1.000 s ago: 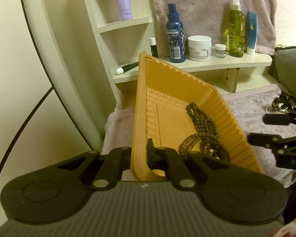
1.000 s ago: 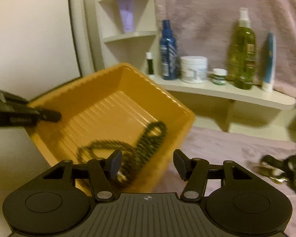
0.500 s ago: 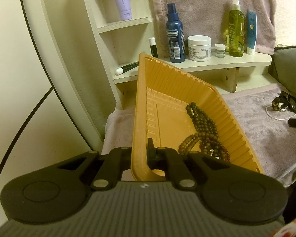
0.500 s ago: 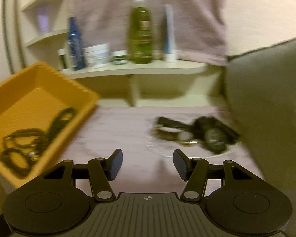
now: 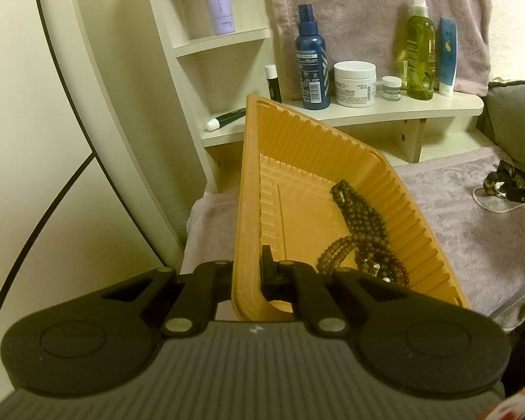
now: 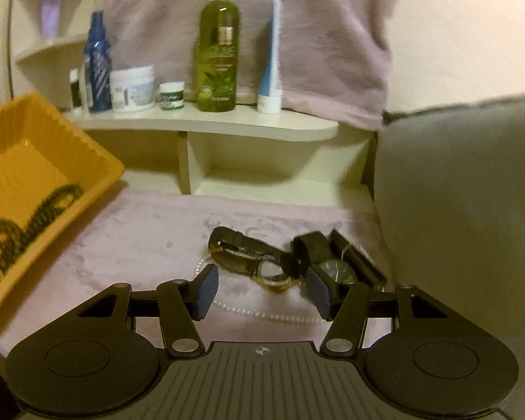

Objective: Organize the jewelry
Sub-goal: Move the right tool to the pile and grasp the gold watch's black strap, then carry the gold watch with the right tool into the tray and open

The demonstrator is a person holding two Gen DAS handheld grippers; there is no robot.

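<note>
Left gripper (image 5: pixel 249 273) clamped tight on the near wall of the orange tray (image 5: pixel 248 189), tray tilted up on that side. Brown bead necklace (image 5: pixel 364 238) lies inside the tray, slid to its lower side. Right of the tray, on the pink towel (image 6: pixel 150 231): two watches (image 6: pixel 290 262) bunched together and a thin pearl strand (image 6: pixel 262 313) curling under them. Right gripper (image 6: pixel 262 292) hangs just above that pile, jaws apart at medium width, nothing between the pads, pearl strand directly below. Behind the tray, shelf (image 6: pixel 206 124) with bottles and jars.
</note>
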